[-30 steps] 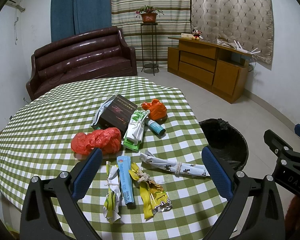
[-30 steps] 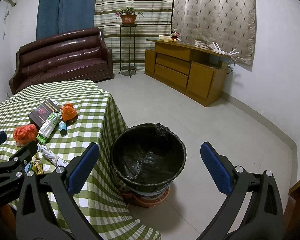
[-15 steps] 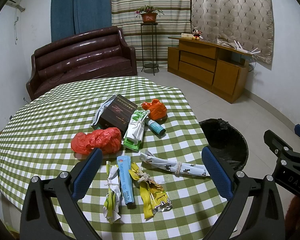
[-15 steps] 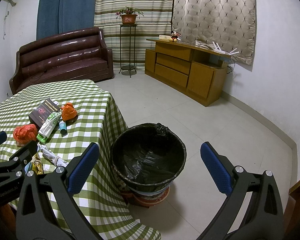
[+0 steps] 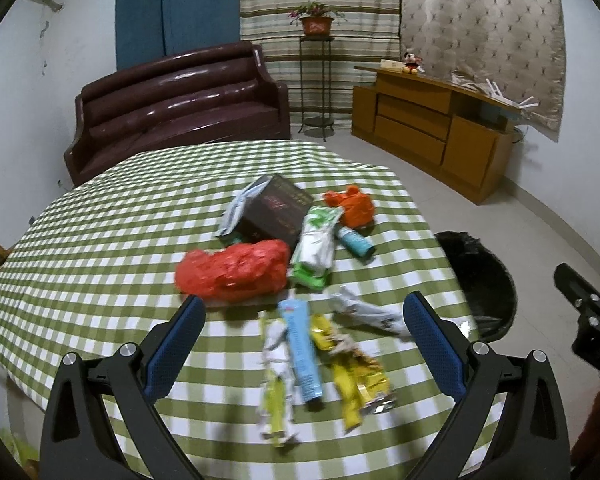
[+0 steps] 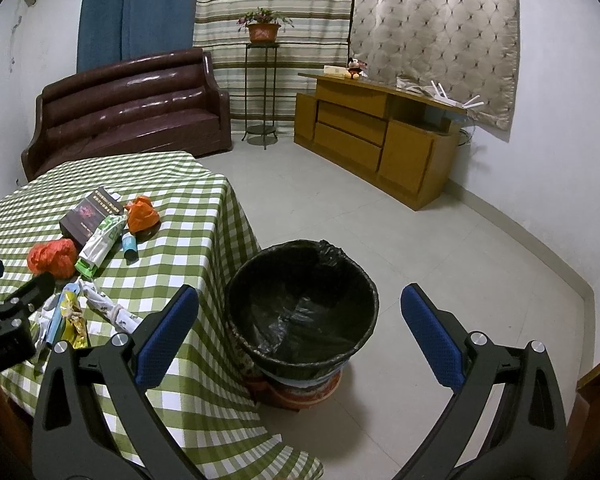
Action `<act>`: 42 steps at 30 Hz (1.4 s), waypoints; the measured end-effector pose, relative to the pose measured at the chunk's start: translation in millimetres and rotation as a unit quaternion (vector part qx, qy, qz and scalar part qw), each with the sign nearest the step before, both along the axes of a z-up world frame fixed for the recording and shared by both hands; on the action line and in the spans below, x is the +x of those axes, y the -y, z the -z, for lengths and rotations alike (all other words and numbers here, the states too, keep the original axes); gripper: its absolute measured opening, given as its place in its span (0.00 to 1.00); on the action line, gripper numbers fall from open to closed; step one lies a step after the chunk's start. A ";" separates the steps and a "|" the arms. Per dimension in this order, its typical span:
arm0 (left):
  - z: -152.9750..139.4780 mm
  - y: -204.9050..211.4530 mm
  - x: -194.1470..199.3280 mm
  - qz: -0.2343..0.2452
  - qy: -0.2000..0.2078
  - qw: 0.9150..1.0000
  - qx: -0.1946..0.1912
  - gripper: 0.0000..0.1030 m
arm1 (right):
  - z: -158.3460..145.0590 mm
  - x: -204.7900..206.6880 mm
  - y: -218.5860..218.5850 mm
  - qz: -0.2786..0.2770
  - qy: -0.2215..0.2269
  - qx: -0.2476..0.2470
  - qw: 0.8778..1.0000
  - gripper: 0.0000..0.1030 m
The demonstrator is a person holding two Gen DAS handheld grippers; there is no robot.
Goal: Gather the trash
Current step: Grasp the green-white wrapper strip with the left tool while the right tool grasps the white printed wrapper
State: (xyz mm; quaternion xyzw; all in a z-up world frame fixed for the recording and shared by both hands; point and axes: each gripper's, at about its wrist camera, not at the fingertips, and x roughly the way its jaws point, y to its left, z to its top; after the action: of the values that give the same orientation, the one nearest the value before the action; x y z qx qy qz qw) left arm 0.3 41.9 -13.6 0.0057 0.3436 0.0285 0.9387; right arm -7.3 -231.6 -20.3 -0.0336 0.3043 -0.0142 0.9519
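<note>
Blue-padded and spread wide, the left gripper [image 5: 300, 312] is hovering empty over scattered wrappers; a crumpled red plastic bag [image 5: 236, 268] is lying just ahead. The right gripper [image 6: 300, 304], equally wide and empty, is hanging above the black-lined round trash bin [image 6: 302, 308].

A crumpled red plastic bag [image 5: 236, 270] is seen just beyond the left gripper's [image 5: 300, 316] spread fingertips, toward its left finger. A light-blue tube [image 5: 300, 344] lies lengthwise between those fingers, flanked by a knotted white-and-yellow wrapper [image 5: 277, 380] and a knotted yellow foil wrapper [image 5: 352, 368]. A twisted white wrapper [image 5: 366, 312] is laid crosswise near the right finger. Farther ahead, a green-and-white pouch [image 5: 314, 244], a small teal tube [image 5: 354, 240], a crumpled orange bag [image 5: 350, 208] and a dark box [image 5: 278, 212] are clustered. A black-lined trash bin [image 6: 302, 304], open and upright, stands between the right gripper's [image 6: 300, 314] fingers.
</note>
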 end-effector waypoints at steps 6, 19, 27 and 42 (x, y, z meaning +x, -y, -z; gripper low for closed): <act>3.2 -25.9 -5.7 -0.018 -0.008 1.000 0.004 0.94 | 0.7 -1.0 -7.4 -0.007 -0.009 -0.002 1.000 0.96; 19.1 -53.4 -3.9 -0.018 -0.037 0.999 -0.006 0.91 | 7.9 6.1 -34.1 -0.029 -0.031 -0.008 0.999 0.96; 37.3 -53.8 2.7 0.011 -0.087 0.995 -0.039 0.65 | 10.0 7.4 -38.4 -0.035 -0.039 -0.009 0.999 0.96; 44.5 -40.7 1.3 0.057 -0.097 0.993 -0.040 0.36 | 10.6 6.6 -44.0 -0.048 -0.043 -0.005 0.998 0.81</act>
State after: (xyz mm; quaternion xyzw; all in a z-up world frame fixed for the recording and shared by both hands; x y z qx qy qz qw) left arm 1.6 82.6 -58.1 -0.0091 0.4326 -0.0397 0.9007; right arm -0.6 -187.6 -30.9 -0.0536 0.3432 0.0309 0.9372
